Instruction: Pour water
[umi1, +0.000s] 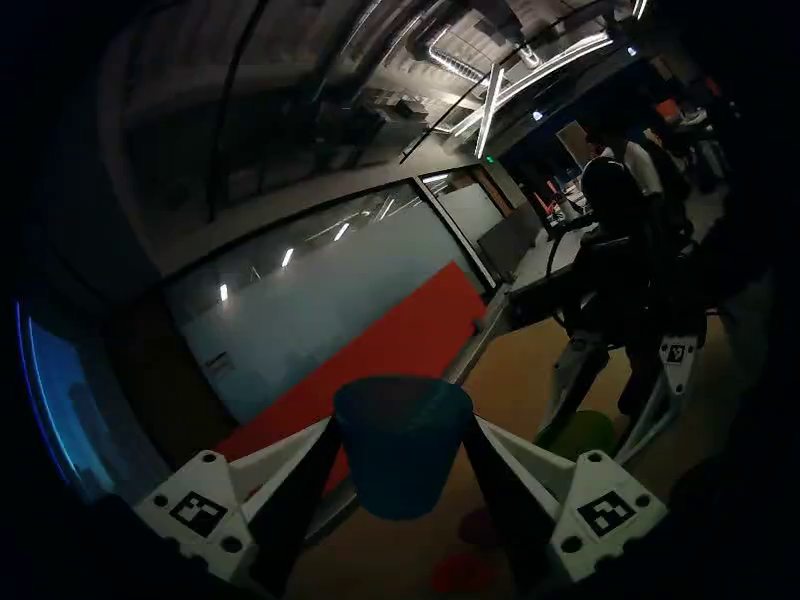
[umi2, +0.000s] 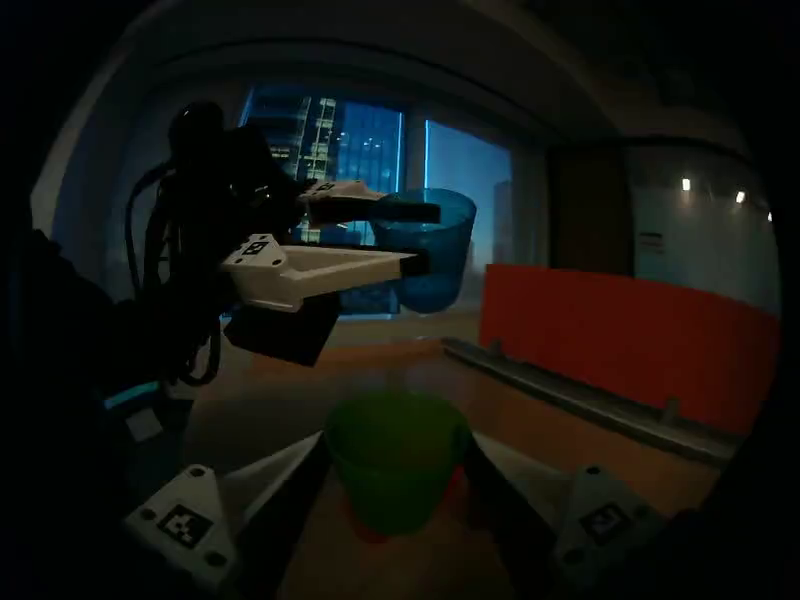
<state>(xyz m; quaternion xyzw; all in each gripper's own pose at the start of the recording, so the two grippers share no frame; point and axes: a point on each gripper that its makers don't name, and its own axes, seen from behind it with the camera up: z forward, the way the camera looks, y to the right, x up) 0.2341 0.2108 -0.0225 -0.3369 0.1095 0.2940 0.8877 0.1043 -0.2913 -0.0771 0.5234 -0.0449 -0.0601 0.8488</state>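
My left gripper (umi1: 400, 445) is shut on a translucent blue cup (umi1: 402, 470), gripped by its sides. In the right gripper view the same blue cup (umi2: 432, 250) hangs upright, well above the table, in the left gripper (umi2: 425, 238) at upper left. My right gripper (umi2: 397, 455) is shut on a green cup (umi2: 395, 465), upright and low over the wooden table (umi2: 560, 440). The blue cup is higher than the green cup and farther from the camera. In the left gripper view, the right gripper (umi1: 618, 415) holds the green cup (umi1: 583, 433) at right. Whether either cup holds water is too dark to tell.
A red panel (umi2: 640, 335) stands along the table's far side behind a metal rail (umi2: 560, 390). Red round pieces (umi1: 462, 572) lie on the table near the cups. A person's dark arm (umi2: 90, 330) is at left, with windows behind.
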